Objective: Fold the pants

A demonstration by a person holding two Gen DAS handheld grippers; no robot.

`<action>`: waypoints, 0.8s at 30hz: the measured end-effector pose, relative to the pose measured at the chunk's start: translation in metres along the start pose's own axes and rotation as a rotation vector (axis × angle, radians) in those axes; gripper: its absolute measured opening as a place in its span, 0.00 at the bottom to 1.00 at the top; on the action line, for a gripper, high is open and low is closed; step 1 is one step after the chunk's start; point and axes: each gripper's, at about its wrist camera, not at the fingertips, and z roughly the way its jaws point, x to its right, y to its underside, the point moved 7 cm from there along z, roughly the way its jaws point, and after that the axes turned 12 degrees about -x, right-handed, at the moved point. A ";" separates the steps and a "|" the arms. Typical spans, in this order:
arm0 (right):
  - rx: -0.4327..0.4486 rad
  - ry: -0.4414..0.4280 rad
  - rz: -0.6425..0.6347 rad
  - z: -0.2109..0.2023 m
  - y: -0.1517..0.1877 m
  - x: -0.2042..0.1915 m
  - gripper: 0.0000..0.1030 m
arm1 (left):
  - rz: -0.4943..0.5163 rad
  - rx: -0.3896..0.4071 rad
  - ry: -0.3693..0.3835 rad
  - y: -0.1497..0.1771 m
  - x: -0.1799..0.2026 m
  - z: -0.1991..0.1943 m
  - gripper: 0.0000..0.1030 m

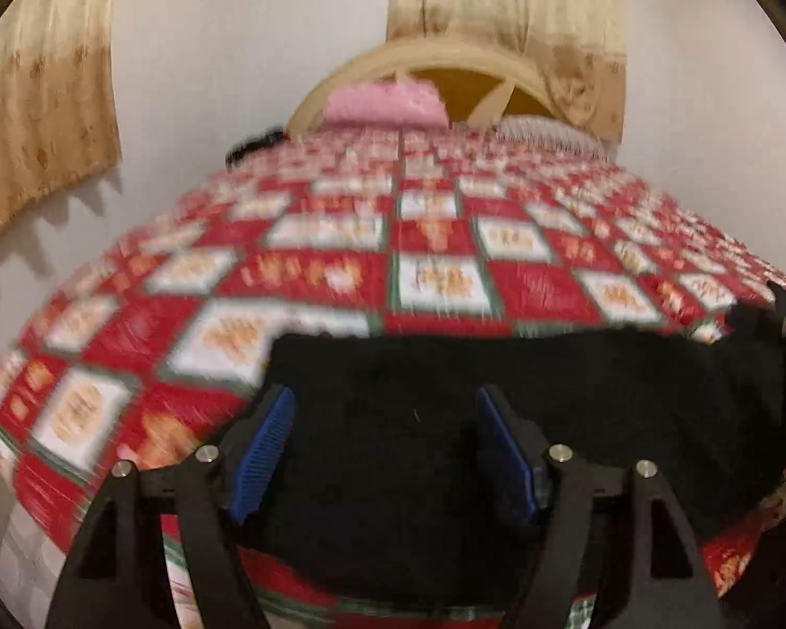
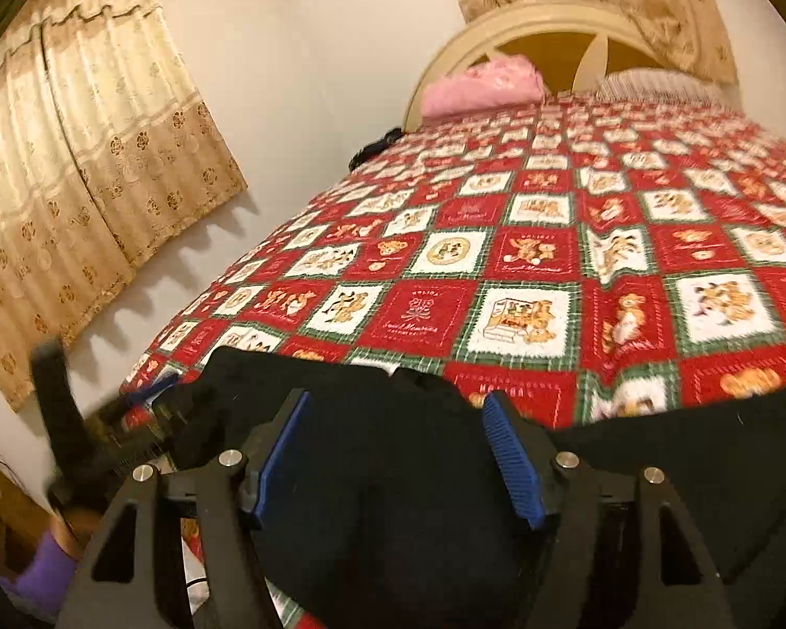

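Black pants on the bed, folding barely begun or not yet begun

The pants [image 1: 524, 393] lie spread along the near edge of the bed [image 1: 340, 272], on its red patchwork quilt [image 2: 550, 262], directly under both claws. The left claw [image 1: 382, 451] stands wide, its blue pads [image 1: 262, 445] apart over the dark cloth with nothing pinched; the right claw [image 2: 398, 451] is likewise wide above the pants [image 2: 393, 472]. The left view is blurred and the cloth too dark to show creases, so I cannot tell whether any fold exists; judging by the spread, most folding remains.
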 end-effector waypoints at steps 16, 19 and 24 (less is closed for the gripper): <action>-0.304 -0.275 0.098 0.087 0.002 -0.013 0.68 | 0.032 0.014 -0.093 0.018 0.012 0.011 0.84; -0.265 -0.289 0.134 0.101 -0.014 -0.013 0.68 | 0.035 0.016 -0.100 0.018 0.013 0.012 0.84; -0.235 -0.302 0.179 0.100 -0.031 0.001 0.65 | 0.034 0.021 -0.097 0.019 0.013 0.012 0.85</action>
